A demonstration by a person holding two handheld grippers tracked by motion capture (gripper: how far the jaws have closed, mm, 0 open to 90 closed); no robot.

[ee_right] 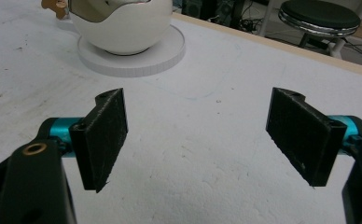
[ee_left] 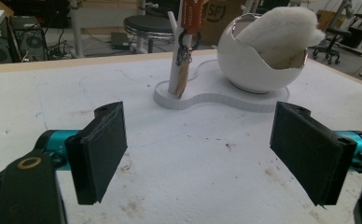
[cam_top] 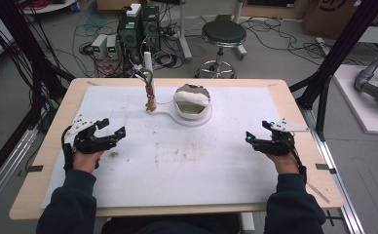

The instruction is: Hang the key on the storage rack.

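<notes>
Two hand-held grippers wait at the near side of the table (cam_top: 284,92), and nothing is in hand yet. Biggest first: the table carries a white mat (cam_top: 177,161), stained and scuffed toward the middle. At the far edge of that mat sits the white stand (cam_top: 187,119), our landmark, a flat base shaped like two joined discs.

On the stand's wider disc rests the white bowl (cam_top: 193,103), a round shell with a jagged shiny rim, and a white fluffy cloth (ee_left: 281,28) is stuffed inside it, bulging over the top. On the stand's smaller disc rises the white post (ee_left: 175,56), and from it hangs a key ring with an orange tag (ee_left: 191,16). The tag carries small print, too blurred to read.

Now the left hand-held gripper (cam_top: 106,130): well short of the stand, off to its left, jaws spread wide, empty. The right hand-held gripper (cam_top: 257,132) mirrors it well to the stand's right, jaws just as wide, empty too.

My read: the work has not started. Everything on the stand looks untouched, so the reach, the grasp and the move all remain.
</notes>
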